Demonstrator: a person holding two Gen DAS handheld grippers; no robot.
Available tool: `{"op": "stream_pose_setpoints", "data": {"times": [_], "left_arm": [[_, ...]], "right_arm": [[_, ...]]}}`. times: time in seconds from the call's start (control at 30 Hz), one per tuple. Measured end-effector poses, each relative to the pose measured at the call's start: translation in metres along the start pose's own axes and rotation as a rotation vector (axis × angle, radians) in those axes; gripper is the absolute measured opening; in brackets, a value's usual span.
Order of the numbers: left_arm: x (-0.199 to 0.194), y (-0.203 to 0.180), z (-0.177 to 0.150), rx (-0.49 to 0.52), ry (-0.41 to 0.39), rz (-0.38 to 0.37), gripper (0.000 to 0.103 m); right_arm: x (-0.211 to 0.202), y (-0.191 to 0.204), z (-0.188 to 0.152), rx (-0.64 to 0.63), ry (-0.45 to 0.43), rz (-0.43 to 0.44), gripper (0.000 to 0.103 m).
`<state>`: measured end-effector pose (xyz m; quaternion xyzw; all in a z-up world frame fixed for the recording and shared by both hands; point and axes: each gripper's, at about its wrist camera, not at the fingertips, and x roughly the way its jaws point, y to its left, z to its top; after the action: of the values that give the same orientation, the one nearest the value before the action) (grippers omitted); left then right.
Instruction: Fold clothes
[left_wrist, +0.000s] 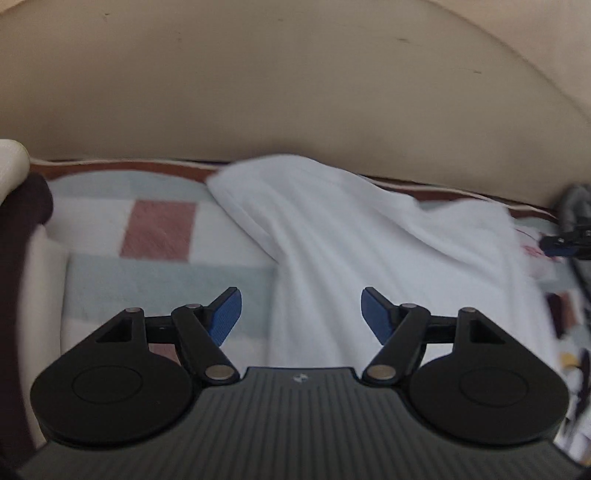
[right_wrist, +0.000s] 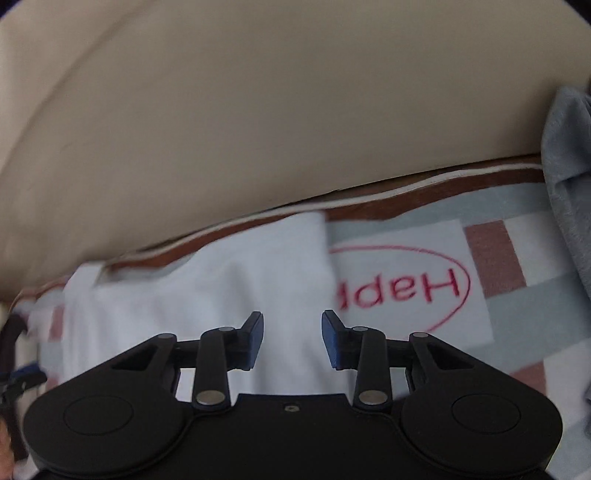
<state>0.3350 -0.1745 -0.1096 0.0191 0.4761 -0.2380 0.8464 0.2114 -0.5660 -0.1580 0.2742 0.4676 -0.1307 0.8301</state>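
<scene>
Two claws to manage, both empty. Left claw (left_wrist: 301, 317): blue pads (left_wrist: 226, 317) spread wide, hovering over the white garment (left_wrist: 332, 229), nothing pinched. Right claw (right_wrist: 292, 339): also parted, somewhat narrower, poised above the same cloth with no contact.

Garment location: sprawled across the checked blanket (left_wrist: 162, 229) on the bed, bunched into long ridges, far end close against the beige wall (left_wrist: 258, 92). Just beside its folded edge in the right wrist view, a white panel with red lettering inside an oval (right_wrist: 399, 288); cannot tell whether shirt front or blanket print. Grey cloth (right_wrist: 569, 166) heaped at the right edge, apart from the work.

Judged as a fresh grasp ahead of a fold. To do it well:
- Flatten the ridges first; otherwise creases folded in for good.
- Choose two matching points along one edge of the garment, one per claw, well apart from each other.
- Come down on the cloth edge itself, not on a ridge top, and not so deep as to catch the blanket underneath.
- Close firmly before any lift, then raise both sides together and level.
- Carry the edge across in one even sweep and lay it flush with the opposite side.
- Go slowly; soft, blurred frames already hinting at haste.

Pose: both claws tipped steeply down toward the bed, side by side, each just visible at the margin of the other's view. Left held square to the bed edge; right rolled slightly, judging by the slanting bed line.
</scene>
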Motion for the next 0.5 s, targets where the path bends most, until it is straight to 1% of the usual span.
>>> {"op": "stream_pose_setpoints", "data": {"times": [0.03, 0.07, 0.1, 0.13, 0.17, 0.23, 0.27, 0.3, 0.33, 0.37, 0.4, 0.43, 0.47, 0.5], "left_arm": [[0.007, 0.004, 0.0, -0.026, 0.004, 0.012, 0.071], [0.014, 0.014, 0.002, -0.048, 0.016, 0.004, 0.071], [0.022, 0.017, 0.003, -0.043, 0.038, -0.001, 0.071], [0.027, 0.018, 0.004, -0.021, 0.064, 0.013, 0.071], [0.029, 0.018, 0.004, 0.003, 0.066, 0.042, 0.071], [0.029, 0.021, 0.006, 0.048, 0.038, 0.066, 0.072], [0.03, 0.025, 0.008, 0.043, 0.029, 0.069, 0.072], [0.03, 0.03, 0.01, 0.012, 0.031, 0.055, 0.072], [0.031, 0.036, 0.012, -0.019, 0.033, 0.041, 0.072], [0.033, 0.043, 0.014, -0.067, 0.038, 0.023, 0.072], [0.035, 0.05, 0.015, -0.115, 0.043, 0.006, 0.072], [0.036, 0.055, 0.016, -0.159, 0.048, 0.012, 0.072], [0.037, 0.06, 0.016, -0.204, 0.052, 0.018, 0.072], [0.037, 0.062, 0.015, -0.216, 0.049, 0.007, 0.072]], "right_arm": [[0.007, -0.003, 0.004, 0.015, -0.009, -0.005, 0.041], [0.011, -0.006, 0.006, 0.015, -0.022, -0.018, 0.043], [0.016, -0.01, 0.009, 0.015, -0.034, -0.031, 0.044], [0.025, -0.012, 0.011, 0.017, -0.034, -0.034, 0.044], [0.033, -0.015, 0.013, 0.018, -0.033, -0.038, 0.044], [0.045, -0.022, 0.018, 0.008, -0.034, -0.034, 0.044], [0.048, -0.02, 0.02, -0.013, -0.043, -0.038, 0.044], [0.052, -0.019, 0.023, -0.034, -0.053, -0.042, 0.048], [0.055, -0.015, 0.023, -0.067, -0.086, -0.044, 0.053], [0.059, -0.009, 0.023, -0.112, -0.099, -0.057, 0.06], [0.063, -0.002, 0.023, -0.157, -0.112, -0.07, 0.061], [0.067, 0.008, 0.021, -0.242, -0.111, -0.097, 0.058], [0.069, 0.021, 0.017, -0.362, -0.108, -0.126, 0.027], [0.064, 0.028, 0.015, -0.422, -0.126, -0.141, 0.004]]}}
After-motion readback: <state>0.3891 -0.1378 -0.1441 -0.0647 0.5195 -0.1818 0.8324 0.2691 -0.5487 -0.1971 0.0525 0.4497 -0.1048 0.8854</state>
